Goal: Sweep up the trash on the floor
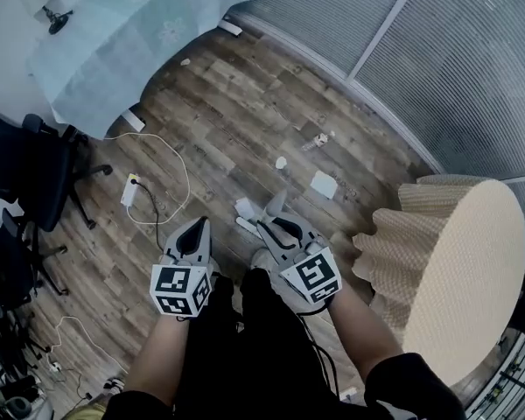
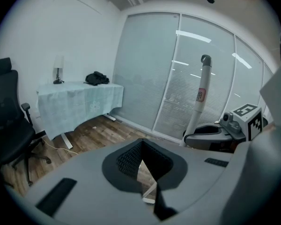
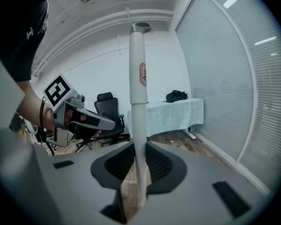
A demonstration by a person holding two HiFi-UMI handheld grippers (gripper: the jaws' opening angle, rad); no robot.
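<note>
Scraps of white paper trash lie on the wooden floor ahead: a square sheet (image 1: 324, 184), a small bit (image 1: 281, 162), a crumpled piece (image 1: 318, 139) and one (image 1: 245, 207) close to the grippers. My right gripper (image 1: 278, 226) (image 3: 136, 146) is shut on an upright white handle (image 3: 136, 93), whose lower end is hidden. That handle (image 2: 201, 93) also rises at the right of the left gripper view. My left gripper (image 1: 192, 227) (image 2: 140, 144) is beside it on the left, shut, with nothing between its jaws.
A beige pleated round stand (image 1: 455, 269) is close on the right. A table with a pale cloth (image 1: 140, 24) stands at the far left, black office chairs (image 1: 35, 173) at the left edge. A white cable and power strip (image 1: 129, 191) lie on the floor. A glass wall with blinds (image 1: 437, 51) runs behind.
</note>
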